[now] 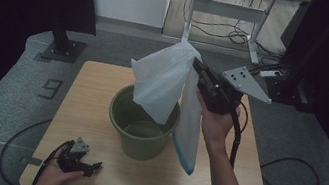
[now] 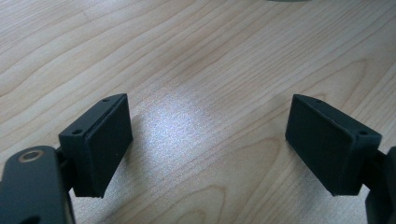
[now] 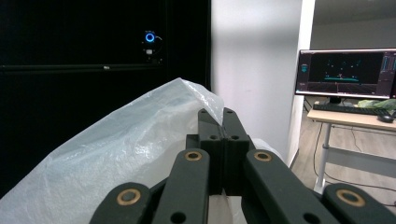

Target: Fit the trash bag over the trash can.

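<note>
Wooden tabletop carries a green bucket; right gripper, fingers clamped on the white plastic bag, holds it above the bucket; left gripper rests low, fingers wide open.

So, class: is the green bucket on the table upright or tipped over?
Upright. The green bucket stands on its base on the table, mouth facing up, with the white bag hanging partly into it.

A bucket is set at frame centre on the table. A plastic bag is held above it, w/ one lower corner hung inside the rim and another part draped outside, right of the bucket. The right gripper is seen at centre-right, clamped on the bag's top. The left gripper is laid at lower left on the tabletop, well apart from the bucket.
</note>
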Demonstrator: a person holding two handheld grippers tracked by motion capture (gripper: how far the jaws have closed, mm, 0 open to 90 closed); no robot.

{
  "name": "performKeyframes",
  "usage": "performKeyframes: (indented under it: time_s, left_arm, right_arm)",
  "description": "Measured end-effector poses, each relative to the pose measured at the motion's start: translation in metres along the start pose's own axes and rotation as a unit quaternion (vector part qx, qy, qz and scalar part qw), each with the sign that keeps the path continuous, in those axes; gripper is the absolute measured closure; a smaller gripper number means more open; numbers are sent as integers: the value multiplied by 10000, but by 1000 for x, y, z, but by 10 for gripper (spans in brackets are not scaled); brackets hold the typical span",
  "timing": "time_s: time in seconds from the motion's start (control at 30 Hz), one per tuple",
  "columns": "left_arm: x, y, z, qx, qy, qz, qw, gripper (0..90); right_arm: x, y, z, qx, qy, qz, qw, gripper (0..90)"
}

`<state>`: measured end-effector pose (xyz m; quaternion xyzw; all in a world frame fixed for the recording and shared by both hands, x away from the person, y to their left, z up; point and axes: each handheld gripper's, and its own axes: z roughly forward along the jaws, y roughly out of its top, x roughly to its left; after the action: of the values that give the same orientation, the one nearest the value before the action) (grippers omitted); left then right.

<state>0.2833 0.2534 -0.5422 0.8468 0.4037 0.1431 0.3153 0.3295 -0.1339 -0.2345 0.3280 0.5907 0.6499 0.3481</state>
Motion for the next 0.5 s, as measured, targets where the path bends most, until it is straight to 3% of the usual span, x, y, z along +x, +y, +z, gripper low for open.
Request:
performKeyframes:
  time_s: [0.27,0.5]
  left_arm:
    - [0,0,0,-3,3,-1,10000,144]
    - [0,0,0,-16,1,-21,10000,143]
  right_arm:
    - [1,-15,0,149,-61,-84,9998,888]
    - [-3,-41,-1,338,32,89,9994,887]
